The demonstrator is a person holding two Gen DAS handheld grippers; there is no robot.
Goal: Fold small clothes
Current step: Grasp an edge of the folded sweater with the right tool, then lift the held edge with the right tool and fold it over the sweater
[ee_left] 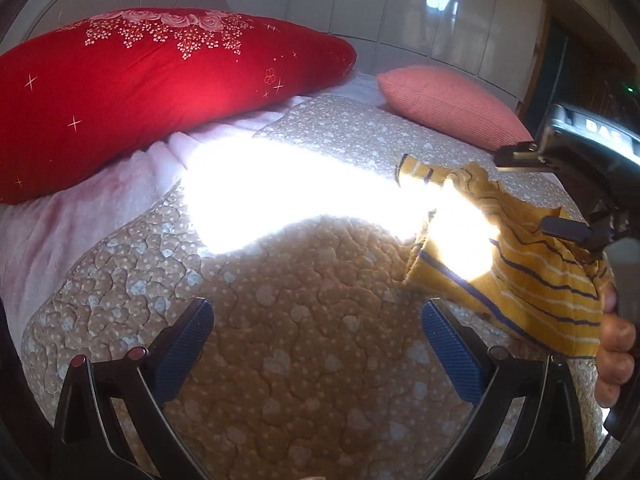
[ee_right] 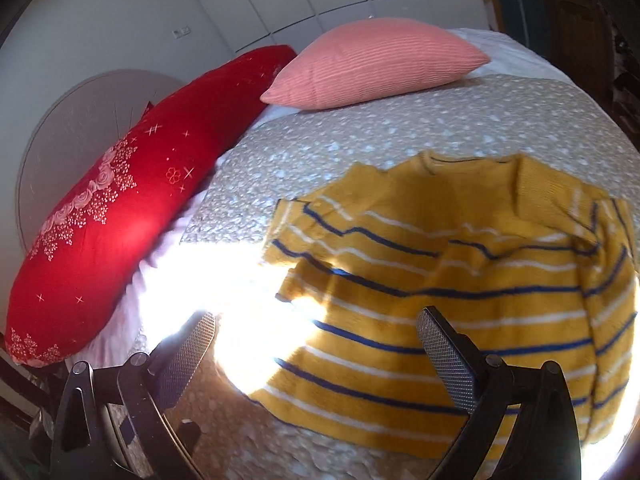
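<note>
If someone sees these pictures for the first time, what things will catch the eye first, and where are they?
The yellow striped sweater lies spread on the quilted bedspread, in front of the open right gripper. A bright patch of sunlight crosses the bed and the sweater's edge. At the head of the bed lie a large red floral pillow and a smaller pink cushion.

We are looking over a bed covered by a quilted beige bedspread (ee_left: 304, 360) dotted with pale hearts. A red floral pillow (ee_left: 160, 92) and a pink ribbed pillow (ee_right: 372, 60) are lying at its head, before a rounded pale headboard (ee_right: 80, 136). Sunlight is blazing across the quilt; white wardrobe doors (ee_left: 420, 12) are lining the wall.
</note>
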